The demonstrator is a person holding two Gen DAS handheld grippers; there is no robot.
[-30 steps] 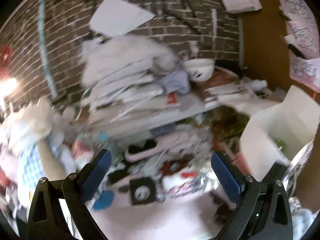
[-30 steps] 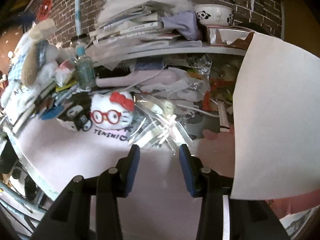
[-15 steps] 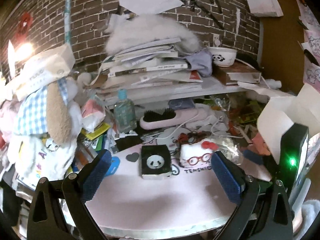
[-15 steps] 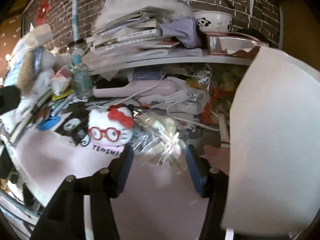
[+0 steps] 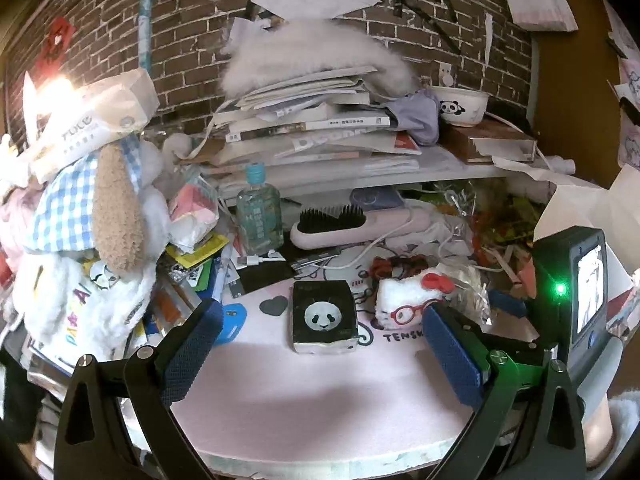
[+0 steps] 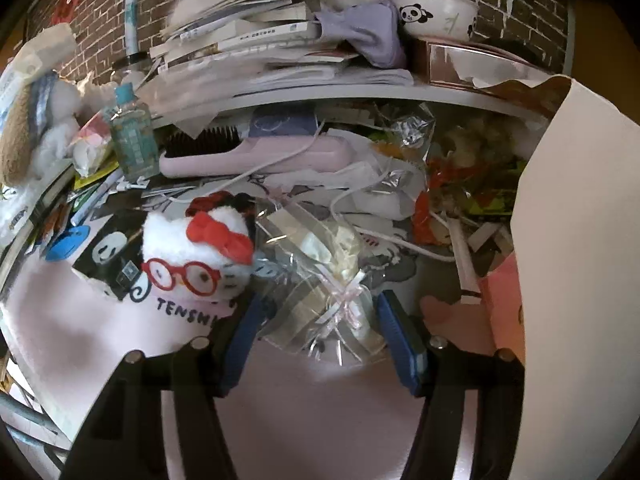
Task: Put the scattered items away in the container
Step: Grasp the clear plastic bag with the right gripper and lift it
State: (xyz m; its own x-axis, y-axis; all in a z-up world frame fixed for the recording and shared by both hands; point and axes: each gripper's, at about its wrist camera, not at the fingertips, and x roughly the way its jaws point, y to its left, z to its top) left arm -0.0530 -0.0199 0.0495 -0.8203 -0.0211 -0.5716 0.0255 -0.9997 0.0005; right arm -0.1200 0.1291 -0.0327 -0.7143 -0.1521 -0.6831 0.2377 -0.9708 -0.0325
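Right wrist view shows the right gripper (image 6: 320, 336) with its blue fingers parted around a crinkly cellophane packet (image 6: 324, 280) on the pink mat (image 6: 100, 332), apparently not yet pinching it. Slick film could slide out or snag the white cable (image 6: 384, 240) behind. The left gripper (image 5: 320, 344) hangs wide open and empty before the panda box (image 5: 323, 316), and the white container (image 6: 580, 280) stands at right.

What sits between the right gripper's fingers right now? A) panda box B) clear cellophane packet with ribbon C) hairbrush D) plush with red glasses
B: in the right wrist view the right gripper has its blue fingers on either side of the clear cellophane packet; the plush with red glasses lies to its left, outside them.
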